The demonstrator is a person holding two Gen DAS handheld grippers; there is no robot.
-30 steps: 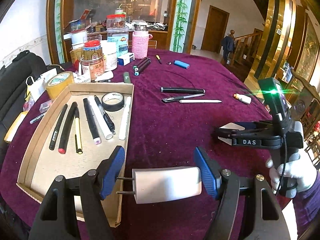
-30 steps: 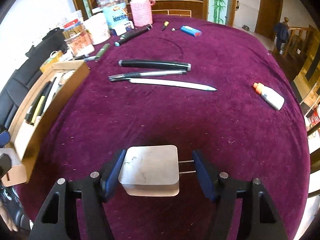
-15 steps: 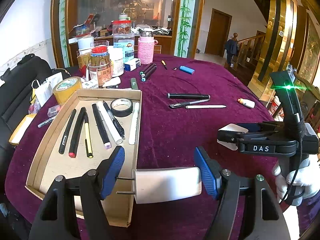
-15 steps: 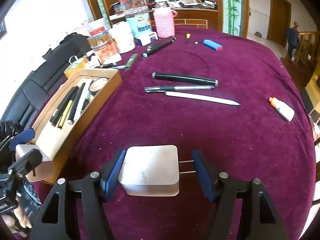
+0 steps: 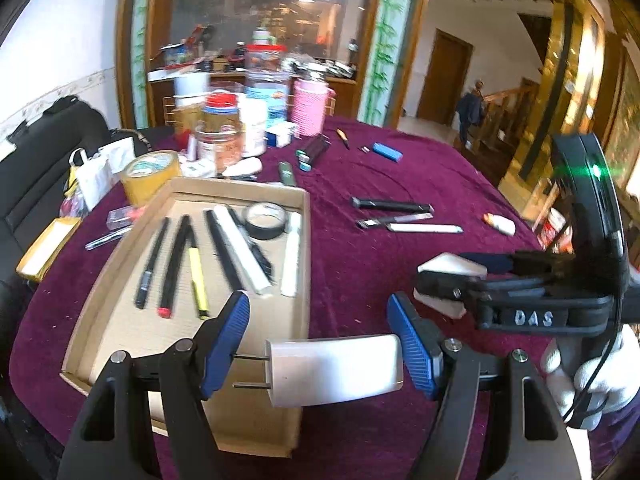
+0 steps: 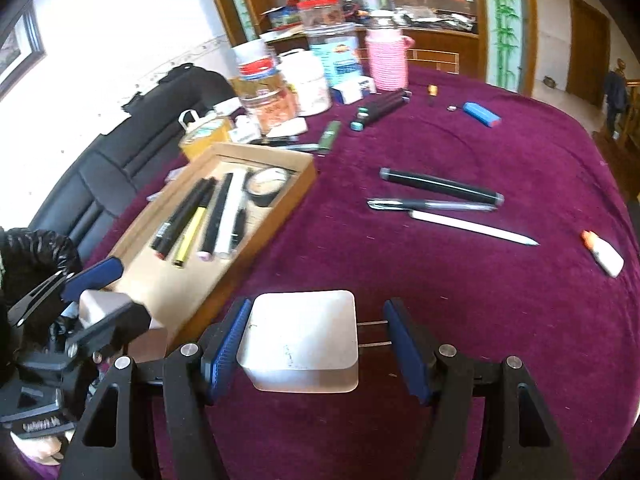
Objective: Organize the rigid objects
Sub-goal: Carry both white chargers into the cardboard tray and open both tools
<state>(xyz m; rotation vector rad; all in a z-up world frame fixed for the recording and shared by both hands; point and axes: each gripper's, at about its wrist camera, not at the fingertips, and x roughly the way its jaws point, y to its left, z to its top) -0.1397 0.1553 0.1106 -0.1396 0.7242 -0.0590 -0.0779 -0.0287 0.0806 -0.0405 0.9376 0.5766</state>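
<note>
Between each gripper's jaws sits a pinched white charger: left gripper point(image 5: 322, 346) and right gripper point(image 6: 316, 342).

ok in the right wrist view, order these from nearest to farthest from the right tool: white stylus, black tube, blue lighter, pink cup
1. White stylus, on the cloth just ahead of the right tool, slightly right.
2. Black tube, just beyond it, past the pen.
3. Blue lighter, far side of the table, right of centre.
4. Pink cup, at the back edge among the jars.
</note>
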